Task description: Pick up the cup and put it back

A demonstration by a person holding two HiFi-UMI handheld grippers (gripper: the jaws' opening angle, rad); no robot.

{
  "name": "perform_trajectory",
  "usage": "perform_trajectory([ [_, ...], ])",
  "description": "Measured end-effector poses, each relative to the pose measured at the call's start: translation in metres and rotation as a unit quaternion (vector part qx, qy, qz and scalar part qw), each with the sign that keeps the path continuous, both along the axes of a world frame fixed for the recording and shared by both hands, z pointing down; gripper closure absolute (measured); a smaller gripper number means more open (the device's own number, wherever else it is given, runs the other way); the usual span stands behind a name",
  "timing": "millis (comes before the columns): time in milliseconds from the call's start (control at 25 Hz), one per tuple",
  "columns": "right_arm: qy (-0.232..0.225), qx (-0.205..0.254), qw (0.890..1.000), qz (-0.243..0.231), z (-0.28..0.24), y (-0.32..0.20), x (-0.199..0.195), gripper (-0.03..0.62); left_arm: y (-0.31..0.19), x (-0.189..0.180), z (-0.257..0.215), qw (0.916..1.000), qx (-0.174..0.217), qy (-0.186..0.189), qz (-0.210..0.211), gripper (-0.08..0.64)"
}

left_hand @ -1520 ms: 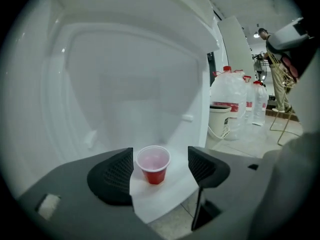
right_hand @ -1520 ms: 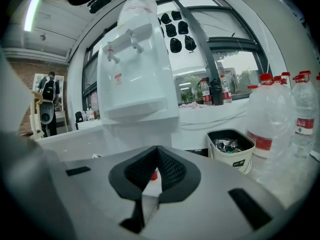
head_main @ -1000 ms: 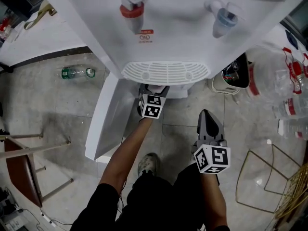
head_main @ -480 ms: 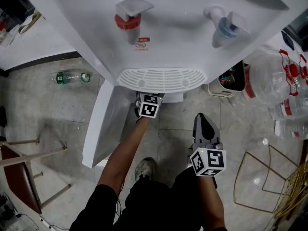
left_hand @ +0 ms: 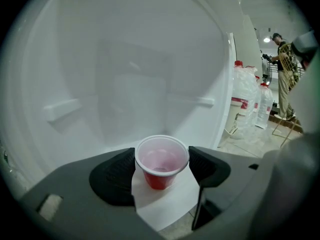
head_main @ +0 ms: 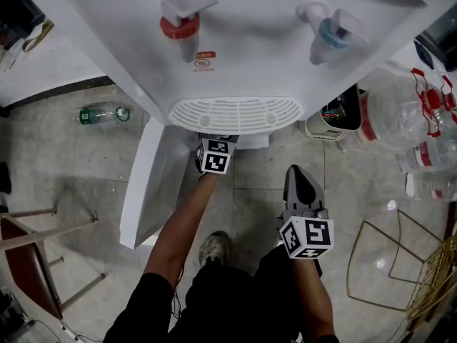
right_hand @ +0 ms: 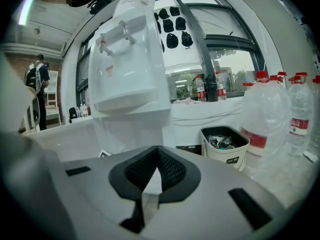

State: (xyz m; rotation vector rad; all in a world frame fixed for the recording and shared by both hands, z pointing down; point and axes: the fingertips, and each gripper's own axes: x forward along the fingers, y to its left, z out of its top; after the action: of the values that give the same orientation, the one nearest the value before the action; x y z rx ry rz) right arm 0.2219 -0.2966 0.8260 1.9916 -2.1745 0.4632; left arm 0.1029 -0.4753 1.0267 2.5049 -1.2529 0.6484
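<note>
Left hand-held gripper (left_hand: 161, 156) nudged forward, jaws narrowing, apart around one cup (left_hand: 159, 176); right (right_hand: 157, 156) closed.

Below you, the grey tiled floor (head_main: 64, 163) carried a clear plastic bottle with a green label (head_main: 100, 113) lying on its side, a white waste bin (head_main: 323, 128) and big clear water jugs with red caps (head_main: 396, 109). The white cabinet shelf (left_hand: 165, 204) bore a small red plastic cup (left_hand: 161, 163), upright.

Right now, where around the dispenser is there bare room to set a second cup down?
Inside the cabinet, the floor behind the red cup is bare up to the back wall. Outside, the tiles between the green bottle and the chair are free. Right of the dispenser it is crowded: bin, water jugs.
</note>
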Motion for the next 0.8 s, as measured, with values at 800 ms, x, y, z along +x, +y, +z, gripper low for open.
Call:
perform_trajectory([
  [800,-0.013,0.026,0.999,-0.033,-0.039,0.024,-0.025,0.597,0.08,-0.007,-0.08,0.9983,0.032,0.042,0.023,0.231],
])
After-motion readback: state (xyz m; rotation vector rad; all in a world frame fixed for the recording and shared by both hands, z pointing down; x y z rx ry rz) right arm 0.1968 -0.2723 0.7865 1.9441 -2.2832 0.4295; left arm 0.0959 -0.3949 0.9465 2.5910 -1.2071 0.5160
